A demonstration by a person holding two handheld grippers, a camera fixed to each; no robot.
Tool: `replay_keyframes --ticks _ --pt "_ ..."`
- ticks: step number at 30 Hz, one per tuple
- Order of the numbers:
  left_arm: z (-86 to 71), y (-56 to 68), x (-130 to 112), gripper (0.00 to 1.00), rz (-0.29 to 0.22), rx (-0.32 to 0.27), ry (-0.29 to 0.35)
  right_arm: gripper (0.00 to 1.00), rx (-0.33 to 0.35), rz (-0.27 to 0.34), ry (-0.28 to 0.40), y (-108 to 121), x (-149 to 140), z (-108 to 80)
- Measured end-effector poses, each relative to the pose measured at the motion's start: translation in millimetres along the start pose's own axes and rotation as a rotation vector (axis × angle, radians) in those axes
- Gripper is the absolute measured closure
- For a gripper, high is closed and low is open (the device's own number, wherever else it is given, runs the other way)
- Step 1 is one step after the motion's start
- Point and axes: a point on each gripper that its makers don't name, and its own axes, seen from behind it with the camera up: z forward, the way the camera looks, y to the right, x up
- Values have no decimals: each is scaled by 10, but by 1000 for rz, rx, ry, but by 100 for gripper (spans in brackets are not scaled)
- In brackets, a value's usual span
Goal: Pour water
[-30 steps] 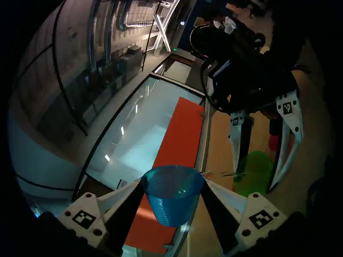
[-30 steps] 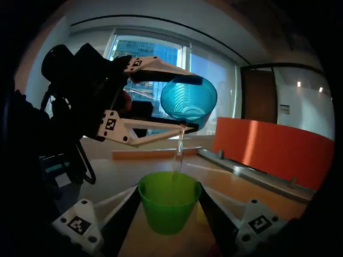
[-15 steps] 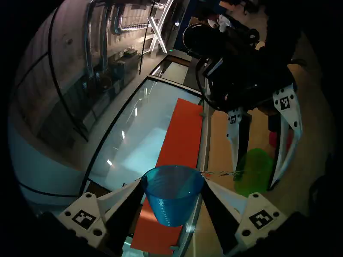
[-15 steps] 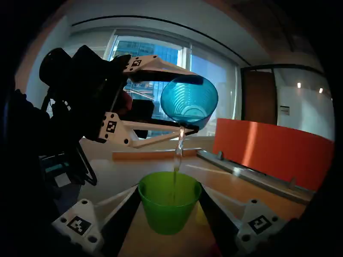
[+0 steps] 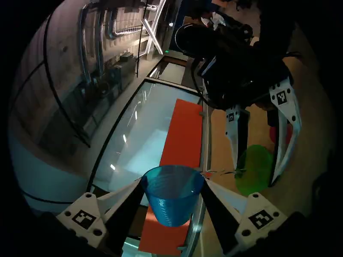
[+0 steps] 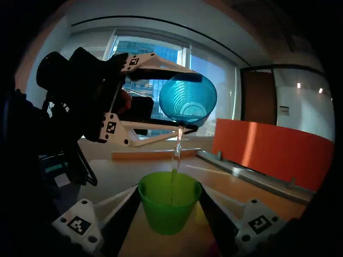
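Two fingers of the left gripper point(image 5: 172, 183) are pressed against the sides of a blue cup point(image 5: 171, 203), which is tipped over. A thin stream of water point(image 6: 176, 150) is seen falling from its rim into a green cup point(image 6: 168, 212). That cup is pinched upright between the fingers of the right gripper point(image 6: 169, 190), over a wooden table point(image 6: 240, 184). How full it is cannot be told. An orange panel point(image 6: 274, 150) stands beyond.

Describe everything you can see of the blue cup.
The blue cup is translucent plastic, tapered, with concentric ridges inside. It is tipped nearly onto its side, clamped between the fingers of the left gripper. It hangs above the green cup, and a thin water stream runs from its lower rim into that cup.
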Motion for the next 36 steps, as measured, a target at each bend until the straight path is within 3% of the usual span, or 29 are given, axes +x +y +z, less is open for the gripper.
replay_keyframes --ticks 9,36 --pt "-1 -65 11 12 50 14 3 9 -3 -2 1 6 1 -10" --pt "-19 -103 34 12 174 27 2 9 -5 -9 3 5 -3 3"
